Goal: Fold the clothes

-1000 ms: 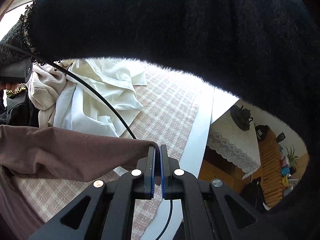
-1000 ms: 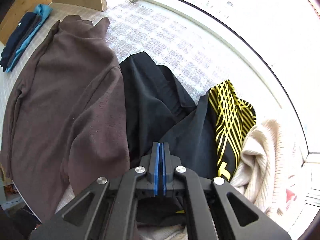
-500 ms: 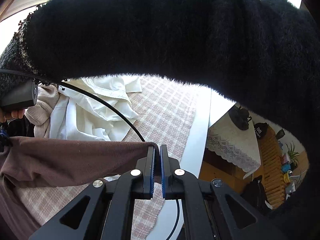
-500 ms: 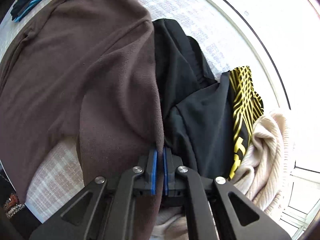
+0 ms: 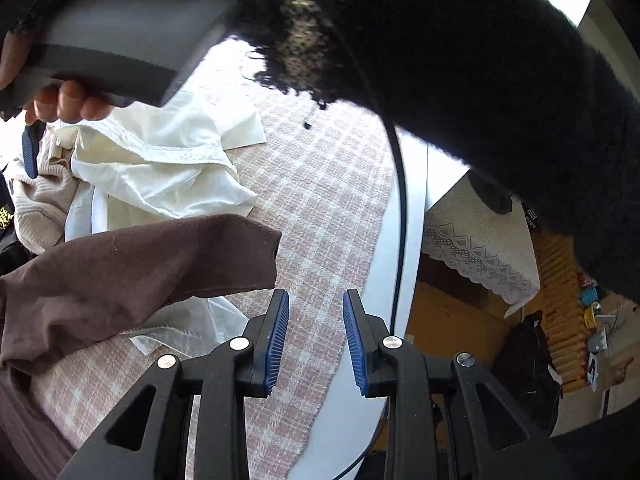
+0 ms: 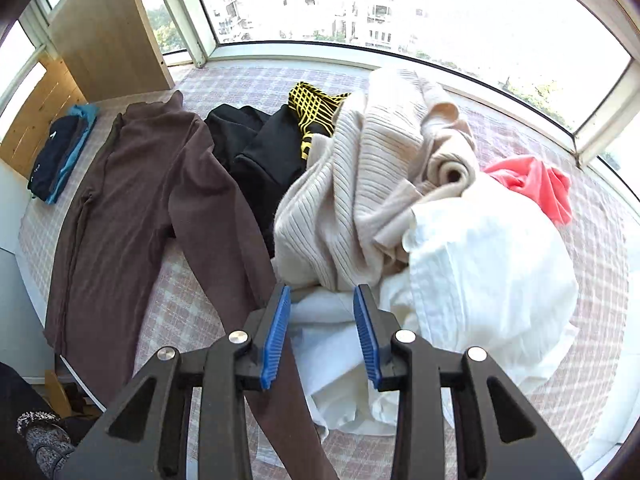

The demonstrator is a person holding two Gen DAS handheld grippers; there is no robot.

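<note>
A brown long-sleeved top [image 6: 144, 200] lies spread flat on the pink checked cover [image 6: 184, 320]. One sleeve runs down past my right gripper's left finger. In the left wrist view the sleeve's cuff [image 5: 224, 256] lies just left of my left gripper [image 5: 316, 316]. That gripper's jaws are opening, with only the checked cover [image 5: 320, 200] showing between them. My right gripper [image 6: 322, 312] hangs above the pile, jaws opening, nothing pinched; white cloth [image 6: 480, 272] lies below it.
A heap of clothes sits right of the brown top: black garment [image 6: 256, 160], yellow-patterned piece [image 6: 312, 104], cream ribbed sweater [image 6: 372, 184], pink cloth [image 6: 536, 184]. Folded dark and blue clothes [image 6: 60, 152] lie at the far left. A dark fuzzy sleeve [image 5: 480, 60] fills the upper left wrist view.
Both grippers went from shut on the brown top to apart, letting the cloth go. The right gripper rose and swung toward the pile; the sleeve cuff now lies left of the left gripper.
</note>
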